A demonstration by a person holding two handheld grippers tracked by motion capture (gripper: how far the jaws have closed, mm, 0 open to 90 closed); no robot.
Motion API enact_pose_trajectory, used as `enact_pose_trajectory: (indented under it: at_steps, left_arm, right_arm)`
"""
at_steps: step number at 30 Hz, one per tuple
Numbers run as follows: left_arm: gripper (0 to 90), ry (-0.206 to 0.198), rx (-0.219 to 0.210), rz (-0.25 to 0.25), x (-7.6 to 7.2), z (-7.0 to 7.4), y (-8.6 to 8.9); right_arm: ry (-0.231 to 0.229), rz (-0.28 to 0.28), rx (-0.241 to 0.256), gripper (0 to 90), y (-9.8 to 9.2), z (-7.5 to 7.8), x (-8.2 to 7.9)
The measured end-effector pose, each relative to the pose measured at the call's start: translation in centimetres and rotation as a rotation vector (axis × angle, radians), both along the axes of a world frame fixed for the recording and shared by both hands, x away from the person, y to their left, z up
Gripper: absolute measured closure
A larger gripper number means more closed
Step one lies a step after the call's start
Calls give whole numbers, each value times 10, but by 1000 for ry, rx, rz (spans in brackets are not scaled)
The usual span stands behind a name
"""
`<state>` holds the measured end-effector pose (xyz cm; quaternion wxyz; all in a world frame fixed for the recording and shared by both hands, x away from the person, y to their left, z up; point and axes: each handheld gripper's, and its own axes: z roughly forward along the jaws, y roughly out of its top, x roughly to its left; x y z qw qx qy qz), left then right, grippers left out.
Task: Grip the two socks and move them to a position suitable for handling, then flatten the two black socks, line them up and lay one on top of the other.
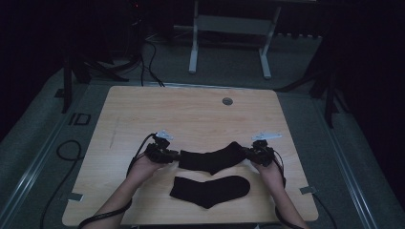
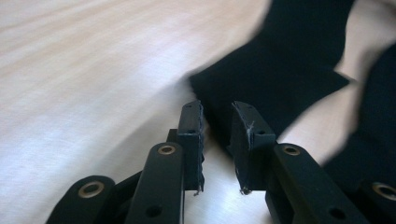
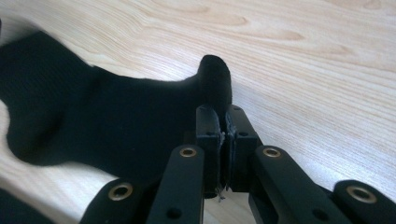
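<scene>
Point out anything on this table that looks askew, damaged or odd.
Nothing is spilled or broken. The far sock sags in a curve between the left tool and right tool, while the near sock lies flat. The pads on the left tool look frayed, with threads hanging at their lower edge.

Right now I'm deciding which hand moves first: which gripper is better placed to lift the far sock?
Right. The right gripper is already shut on the far sock at its toe; the left gripper is open at the cuff.

Matt knit sock (image 3: 107, 126); smooth wood table (image 1: 191, 114)
</scene>
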<state>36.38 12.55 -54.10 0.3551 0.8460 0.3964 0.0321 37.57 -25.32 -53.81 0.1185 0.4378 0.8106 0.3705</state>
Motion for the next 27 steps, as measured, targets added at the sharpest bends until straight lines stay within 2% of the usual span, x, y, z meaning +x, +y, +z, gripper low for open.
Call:
enact_pose_trajectory:
  at_steps: [1,3,5,7,9,11,14,17,21,25,27]
  left_arm:
    - [690,-12,-1,13,2,-1,1]
    - [683,-11,-23,40,5,-3,4]
    - [647,-17,-25,48,4,-3,6]
    - [620,-23,-29,48,1,-3,6]
    - [600,-37,-43,38,-3,-2,5]
    - [574,-47,-34,33,-5,-1,4]
    - [560,-57,-39,39,-8,0,3]
    - [528,-59,-44,53,-7,-1,3]
    - [495,-69,-28,61,-6,-4,0]
    - [467,-66,-44,70,-4,-8,-2]
    - [448,-78,-52,68,-3,-8,-4]
  right_arm:
    - [-7,-3,-8,855,0,-1,0]
    - [5,-10,-9,842,-1,-4,1]
    - [10,-3,-13,739,-2,-5,1]
    - [4,-12,-31,595,-3,-4,0]
    - [-3,-20,-34,522,-5,-2,1]
    - [-15,-45,-38,474,-9,2,3]
    - [-12,-49,-14,476,-13,8,7]
    - [-5,-35,-28,489,-11,9,9]
    - [18,-18,-40,494,-9,7,15]
    - [27,-3,-58,497,-8,6,19]
    - [28,-1,-75,496,-6,6,20]
